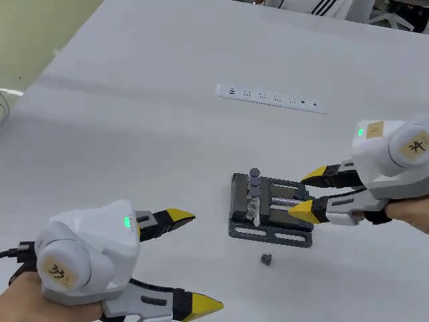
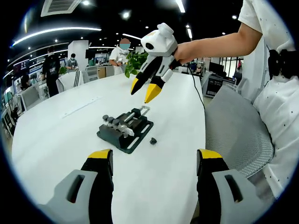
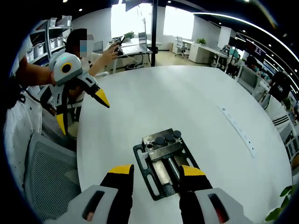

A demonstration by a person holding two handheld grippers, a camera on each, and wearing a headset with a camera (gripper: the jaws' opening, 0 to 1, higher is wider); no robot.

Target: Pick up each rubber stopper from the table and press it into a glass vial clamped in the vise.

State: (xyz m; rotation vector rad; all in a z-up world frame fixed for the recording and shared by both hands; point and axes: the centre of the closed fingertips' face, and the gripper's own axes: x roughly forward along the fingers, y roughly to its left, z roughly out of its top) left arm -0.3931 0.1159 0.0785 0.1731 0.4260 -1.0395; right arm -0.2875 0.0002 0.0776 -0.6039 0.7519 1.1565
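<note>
Lowest and closest in the head view, the left gripper (image 1: pixel 202 261) is held at seven o'clock, its yellow-tipped jaws spread wide with nothing between them. One loose dark stopper (image 1: pixel 266 259) is seen on the white table (image 1: pixel 134 134), just at six o'clock of the black vise (image 1: pixel 271 233). A row of glass vials (image 1: pixel 254 196) is clamped upright in the vise; three are seen capped in the right gripper view. At three o'clock, the right gripper (image 1: pixel 299 194) is held by the vise's screw end, jaws parted and empty. A power strip (image 1: pixel 271 98) is laid at twelve o'clock.
</note>
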